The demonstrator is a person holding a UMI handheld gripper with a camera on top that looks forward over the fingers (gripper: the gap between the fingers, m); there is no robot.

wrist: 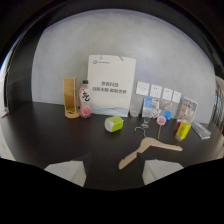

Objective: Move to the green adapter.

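My jaws stand apart at the near edge of the dark bench (pixel 50 135), with open bench surface between them and straight ahead. The green adapter (pixel 114 124) sits alone mid-bench, bare surface on its left and near sides. A wooden hanger (pixel 147 149) lies to the right of that path, its near end close to my right finger. Far left stand a tall amber box (pixel 71 97) and a bottle (pixel 85 100); behind the adapter a white paper bag (pixel 111 86) blocks the far side. To the right a glass (pixel 146 120), a pink lollipop (pixel 161 121) and a yellow bottle (pixel 182 130) crowd the bench.
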